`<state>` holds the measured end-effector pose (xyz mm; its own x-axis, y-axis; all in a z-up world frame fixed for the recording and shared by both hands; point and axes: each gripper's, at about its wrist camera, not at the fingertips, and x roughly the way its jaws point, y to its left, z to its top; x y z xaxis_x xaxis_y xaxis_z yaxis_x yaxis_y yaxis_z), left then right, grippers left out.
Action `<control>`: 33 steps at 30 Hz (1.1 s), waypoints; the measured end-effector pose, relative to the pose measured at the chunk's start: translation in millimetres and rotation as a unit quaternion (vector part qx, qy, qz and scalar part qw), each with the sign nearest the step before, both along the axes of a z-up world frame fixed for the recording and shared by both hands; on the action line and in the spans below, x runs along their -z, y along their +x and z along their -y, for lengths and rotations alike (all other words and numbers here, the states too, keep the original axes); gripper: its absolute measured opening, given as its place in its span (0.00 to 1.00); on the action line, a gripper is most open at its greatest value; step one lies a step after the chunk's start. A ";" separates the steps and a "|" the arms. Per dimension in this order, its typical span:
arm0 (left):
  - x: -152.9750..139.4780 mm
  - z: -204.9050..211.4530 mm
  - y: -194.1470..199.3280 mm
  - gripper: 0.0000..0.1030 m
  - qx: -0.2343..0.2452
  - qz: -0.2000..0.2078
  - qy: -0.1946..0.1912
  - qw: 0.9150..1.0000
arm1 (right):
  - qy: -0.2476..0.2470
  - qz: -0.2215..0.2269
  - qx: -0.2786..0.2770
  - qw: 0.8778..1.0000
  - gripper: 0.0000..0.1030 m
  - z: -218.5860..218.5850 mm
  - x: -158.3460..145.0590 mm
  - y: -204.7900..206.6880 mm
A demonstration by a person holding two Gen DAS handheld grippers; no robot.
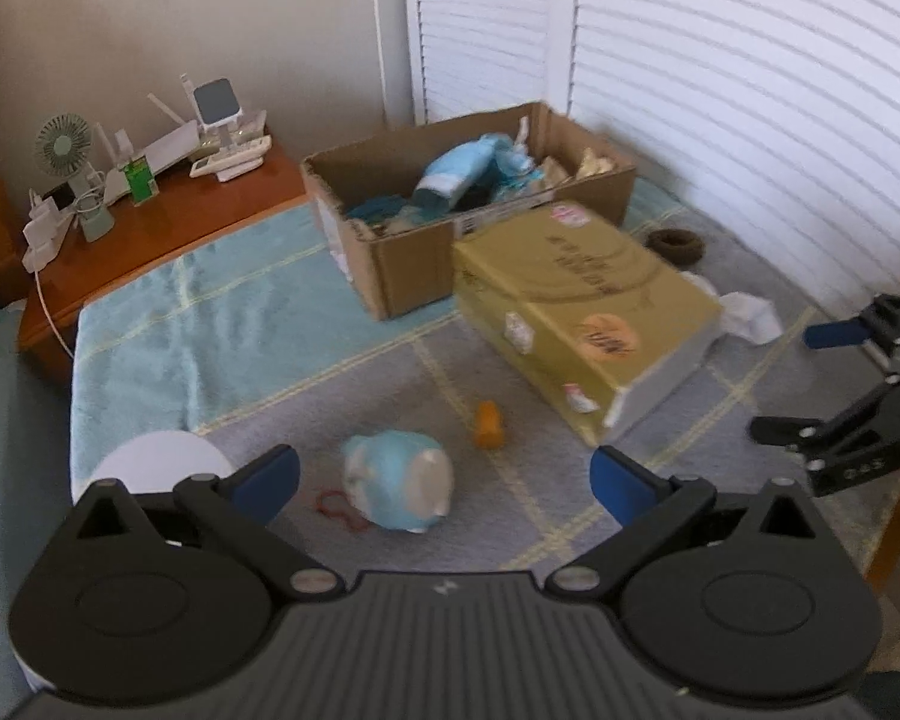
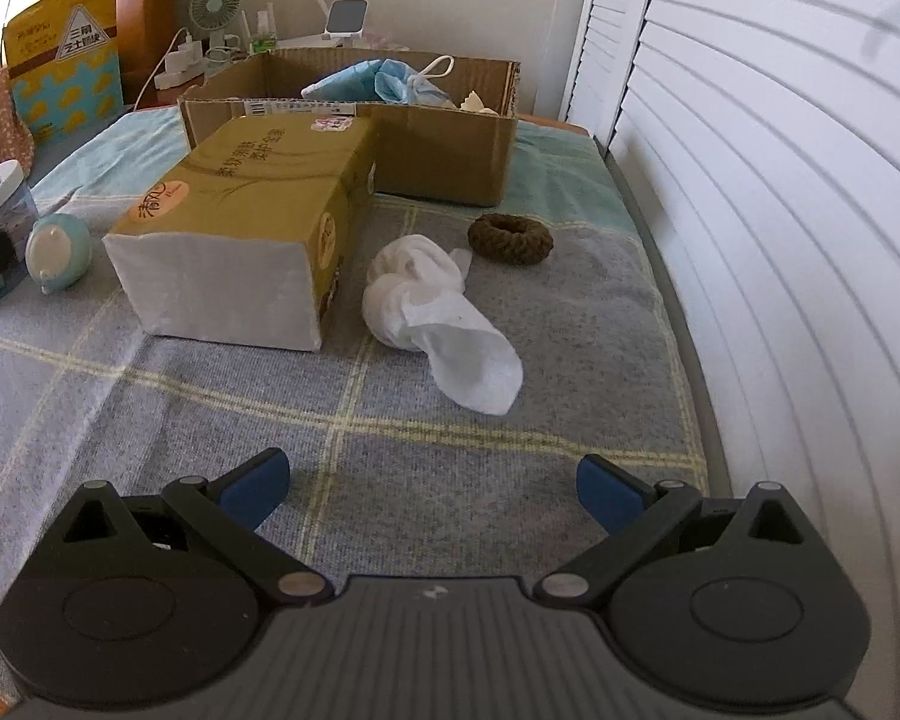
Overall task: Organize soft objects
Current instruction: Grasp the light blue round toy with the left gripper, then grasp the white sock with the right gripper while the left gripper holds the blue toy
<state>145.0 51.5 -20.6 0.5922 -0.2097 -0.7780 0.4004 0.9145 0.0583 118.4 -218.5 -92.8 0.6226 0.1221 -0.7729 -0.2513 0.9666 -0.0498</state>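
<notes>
A blue and white plush toy [image 1: 397, 483] lies on the grey checked blanket just ahead of my open, empty left gripper [image 1: 444, 480]; it also shows at the left of the right wrist view [image 2: 57, 252]. A crumpled white cloth [image 2: 435, 312] and a brown scrunchie ring [image 2: 510, 238] lie ahead of my open, empty right gripper [image 2: 432, 486]. The right gripper also shows at the right edge of the left wrist view [image 1: 792, 384]. An open cardboard box [image 1: 390, 264] holding blue soft items stands at the back.
A yellow tissue pack [image 1: 588, 312] lies in front of the cardboard box. A small orange object [image 1: 489, 425] and a red band [image 1: 337, 507] lie near the plush. A white round lid [image 1: 159, 462] sits at left. A wooden stand [image 1: 168, 222] carries a fan and chargers. White shutters [image 2: 780, 180] line the right.
</notes>
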 end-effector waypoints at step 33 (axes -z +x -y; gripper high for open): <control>34.2 17.4 52.8 0.50 0.087 -0.121 0.061 0.987 | 0.029 -0.002 -0.002 1.000 1.00 3.8 3.7 7.7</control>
<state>197.8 34.1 -54.7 0.3496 -0.1873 -0.9180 0.5668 0.8225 0.0480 126.2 -222.3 -96.5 0.6192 0.1688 -0.7669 -0.2554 0.9668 0.0065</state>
